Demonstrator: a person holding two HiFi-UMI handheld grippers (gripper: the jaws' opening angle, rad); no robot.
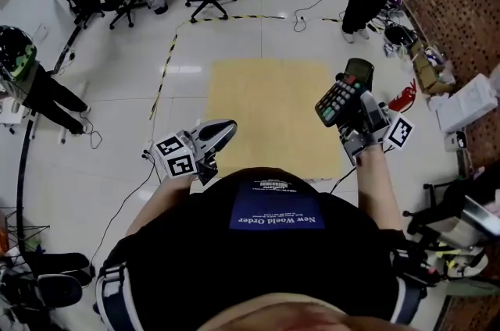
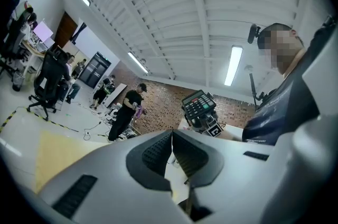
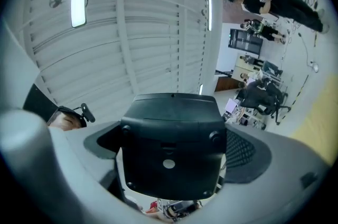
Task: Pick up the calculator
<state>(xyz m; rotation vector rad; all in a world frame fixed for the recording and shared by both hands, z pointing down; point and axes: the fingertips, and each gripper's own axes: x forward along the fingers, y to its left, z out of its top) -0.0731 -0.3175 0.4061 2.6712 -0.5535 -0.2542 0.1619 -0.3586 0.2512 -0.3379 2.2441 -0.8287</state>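
Calculator clamped in lifted right gripper (keys up), left gripper closed, lower

Dressed in a black short-sleeved shirt with a blue chest panel lettered in white. Left gripper: pale grey shell, dark ribbed pads lining the inner faces of the jaws, a narrow slot further back on each side. Behind the jaws, a white cube with black square markers. Right gripper: grey and black, with a like marked cube behind its jaws.
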